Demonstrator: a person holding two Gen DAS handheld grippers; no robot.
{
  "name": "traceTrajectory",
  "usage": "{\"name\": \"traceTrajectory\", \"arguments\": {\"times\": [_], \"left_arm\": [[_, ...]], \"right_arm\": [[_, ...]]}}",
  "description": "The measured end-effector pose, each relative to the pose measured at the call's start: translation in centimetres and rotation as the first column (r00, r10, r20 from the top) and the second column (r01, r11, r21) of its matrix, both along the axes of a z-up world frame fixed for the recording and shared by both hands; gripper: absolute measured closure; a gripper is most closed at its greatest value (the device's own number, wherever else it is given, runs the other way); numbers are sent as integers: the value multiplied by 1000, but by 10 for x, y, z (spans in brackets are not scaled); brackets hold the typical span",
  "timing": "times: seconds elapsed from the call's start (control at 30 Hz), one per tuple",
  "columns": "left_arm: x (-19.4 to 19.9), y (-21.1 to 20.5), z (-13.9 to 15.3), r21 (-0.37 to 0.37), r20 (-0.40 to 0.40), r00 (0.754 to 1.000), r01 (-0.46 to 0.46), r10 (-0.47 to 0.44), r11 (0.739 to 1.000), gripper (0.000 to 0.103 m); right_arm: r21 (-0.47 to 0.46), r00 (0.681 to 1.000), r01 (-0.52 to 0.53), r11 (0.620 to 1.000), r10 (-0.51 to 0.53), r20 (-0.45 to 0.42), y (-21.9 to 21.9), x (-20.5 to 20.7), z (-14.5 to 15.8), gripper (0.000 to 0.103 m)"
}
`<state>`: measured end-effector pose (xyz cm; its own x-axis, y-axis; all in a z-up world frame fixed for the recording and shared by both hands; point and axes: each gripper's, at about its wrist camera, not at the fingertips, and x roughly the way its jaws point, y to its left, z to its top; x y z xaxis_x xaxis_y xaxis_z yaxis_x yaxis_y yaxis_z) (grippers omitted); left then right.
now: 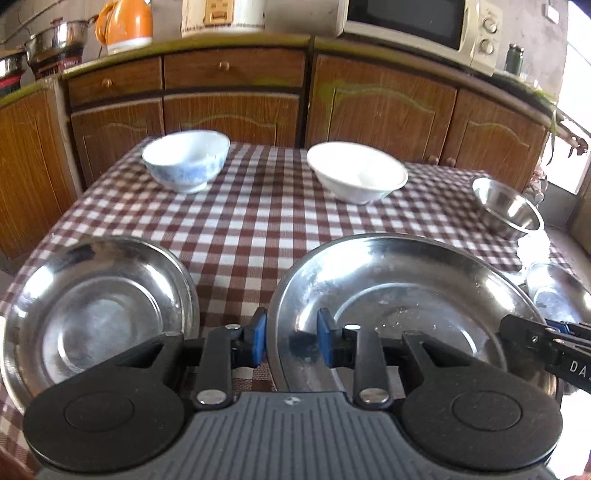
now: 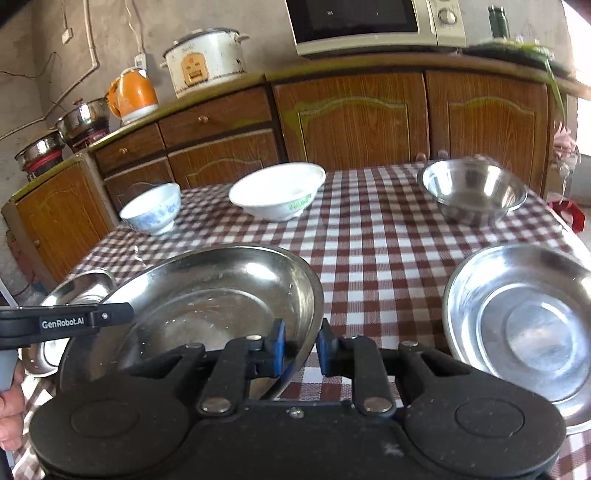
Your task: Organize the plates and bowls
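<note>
Both grippers clench one large steel plate point(image 1: 406, 295): the left gripper point(image 1: 291, 341) pinches its left rim and the right gripper point(image 2: 298, 347) its right rim, over the checked tablecloth point(image 1: 251, 221). Shiny, shallow and smeared with whitish residue, this plate sits tilted between two smaller steel plates, one point(image 1: 99, 314) to its left and one point(image 2: 524, 328) to its right. Beyond it stand a blue-patterned bowl point(image 1: 186, 160), a white bowl point(image 1: 356, 171) and a steel bowl point(image 2: 471, 192).

A home kitchen: wooden cabinets point(image 1: 236, 107), microwave point(image 2: 369, 22), rice cooker point(image 2: 205, 61), kettle point(image 2: 133, 94).
</note>
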<state>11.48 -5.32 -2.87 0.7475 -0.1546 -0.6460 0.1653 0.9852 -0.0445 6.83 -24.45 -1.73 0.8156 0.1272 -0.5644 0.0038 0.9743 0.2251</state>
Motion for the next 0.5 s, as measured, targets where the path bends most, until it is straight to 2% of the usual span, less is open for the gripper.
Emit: {"name": "traceTrajectory", "arguments": {"times": [0.2, 0.5], "left_arm": [[-20, 2, 19, -18, 30, 1000, 5, -4, 1000, 74], [-53, 3, 40, 6, 63, 998, 12, -13, 1000, 74]], "right_arm": [[-29, 998, -4, 1000, 6, 56, 3, -25, 23, 79], [-33, 992, -7, 999, 11, 124, 5, -65, 49, 79]]}}
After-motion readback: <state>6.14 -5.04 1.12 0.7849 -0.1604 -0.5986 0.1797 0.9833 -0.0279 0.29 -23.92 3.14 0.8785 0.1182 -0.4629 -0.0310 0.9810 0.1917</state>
